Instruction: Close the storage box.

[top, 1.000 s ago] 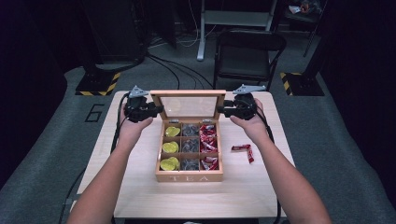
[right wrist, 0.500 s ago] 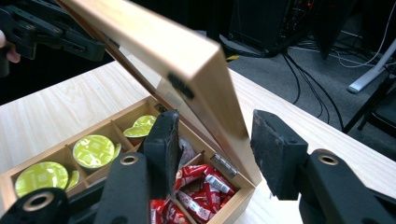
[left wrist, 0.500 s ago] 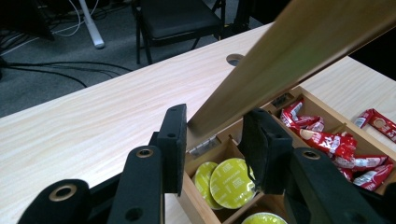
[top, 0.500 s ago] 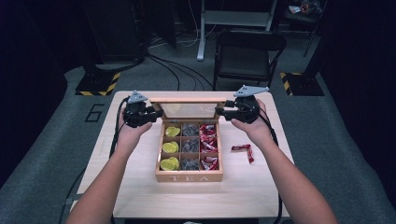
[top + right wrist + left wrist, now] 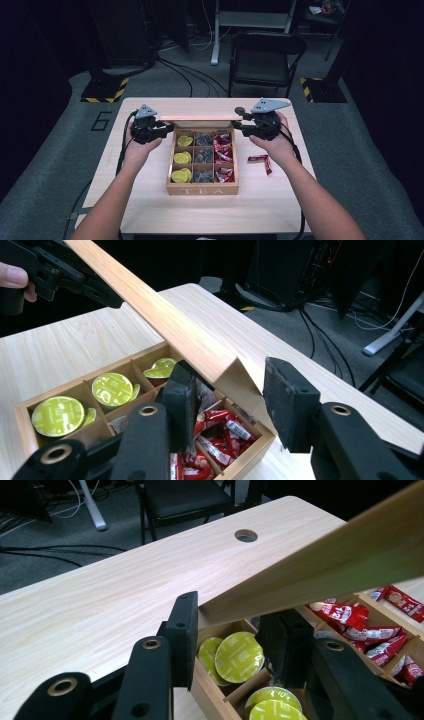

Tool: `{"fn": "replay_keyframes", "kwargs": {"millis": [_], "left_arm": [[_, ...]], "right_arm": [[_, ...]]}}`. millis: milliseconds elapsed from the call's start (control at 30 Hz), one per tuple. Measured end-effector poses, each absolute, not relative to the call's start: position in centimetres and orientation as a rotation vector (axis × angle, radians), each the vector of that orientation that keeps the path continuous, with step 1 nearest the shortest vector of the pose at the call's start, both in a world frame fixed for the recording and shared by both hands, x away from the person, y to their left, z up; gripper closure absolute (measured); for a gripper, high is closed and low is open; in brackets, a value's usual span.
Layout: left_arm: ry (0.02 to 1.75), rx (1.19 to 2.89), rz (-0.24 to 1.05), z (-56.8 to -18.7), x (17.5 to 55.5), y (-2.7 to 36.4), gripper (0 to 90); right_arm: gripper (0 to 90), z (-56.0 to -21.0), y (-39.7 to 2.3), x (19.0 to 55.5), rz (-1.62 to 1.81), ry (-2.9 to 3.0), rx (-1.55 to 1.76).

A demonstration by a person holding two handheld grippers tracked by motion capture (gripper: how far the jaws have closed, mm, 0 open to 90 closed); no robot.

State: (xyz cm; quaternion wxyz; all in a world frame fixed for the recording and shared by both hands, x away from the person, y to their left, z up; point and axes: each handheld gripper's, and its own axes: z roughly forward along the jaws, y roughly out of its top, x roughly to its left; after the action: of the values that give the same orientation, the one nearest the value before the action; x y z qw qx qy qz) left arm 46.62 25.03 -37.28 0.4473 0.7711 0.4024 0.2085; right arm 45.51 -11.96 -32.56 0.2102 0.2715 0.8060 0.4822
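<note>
One wooden box [image 5: 202, 188] marked TEA sits mid-table, split into nine square compartments in three columns: the left three hold round yellow-green pods [image 5: 181, 158], the middle three dark grey packets [image 5: 203, 156], the right three glossy red sachets [image 5: 222, 150]. Its hinged lid [image 5: 200, 118], a flat pale-wood frame, stands raised over the far edge of the box. The left gripper [image 5: 165, 129] is clamped on the lid's left end, its black pads pressing the wood on both faces. The right gripper [image 5: 239, 125] brackets the lid's right corner; its jaws have just been closing, yet the right gripper view shows a gap beside the far pad [image 5: 290, 405], so it grips nothing firmly. Two bare forearms come in from the near side. One or two loose red sachets [image 5: 263, 161] lie on the table just right of the box. The table [image 5: 150, 200] is light wood-grain laminate with rounded corners and one round cable hole [image 5: 245, 535]. Beyond it one black folding chair [image 5: 265, 55] stands on grey carpet, with black cables, two yellow-and-black striped bases and a painted 6 [image 5: 102, 120] on the floor.
</note>
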Motion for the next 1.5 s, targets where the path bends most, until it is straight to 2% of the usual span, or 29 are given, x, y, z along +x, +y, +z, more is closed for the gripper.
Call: {"fn": "replay_keyframes", "kwargs": {"millis": [467, 833, 1100, 1500], "left_arm": [[1.015, 1.918, 0.486, -38.2, 45.7, 25.6, 57.4], [0.988, 1.895, 0.476, -37.4, 42.8, 26.6, 53.4], [0.956, 1.897, 0.455, -36.8, 40.7, 26.2, 54.7], [0.954, 1.904, 0.460, -37.3, 39.5, 25.8, 57.2]], "right_arm": [[55.9, -33.6, -12.2, 44.2, 1.354, 2.251, 0.790], [56.1, -34.2, -12.1, 43.1, 1.325, 2.247, 0.775], [56.0, -35.1, -12.0, 42.0, 1.313, 2.223, 0.769], [55.8, -36.4, -12.0, 40.7, 1.305, 2.201, 0.751]]}}
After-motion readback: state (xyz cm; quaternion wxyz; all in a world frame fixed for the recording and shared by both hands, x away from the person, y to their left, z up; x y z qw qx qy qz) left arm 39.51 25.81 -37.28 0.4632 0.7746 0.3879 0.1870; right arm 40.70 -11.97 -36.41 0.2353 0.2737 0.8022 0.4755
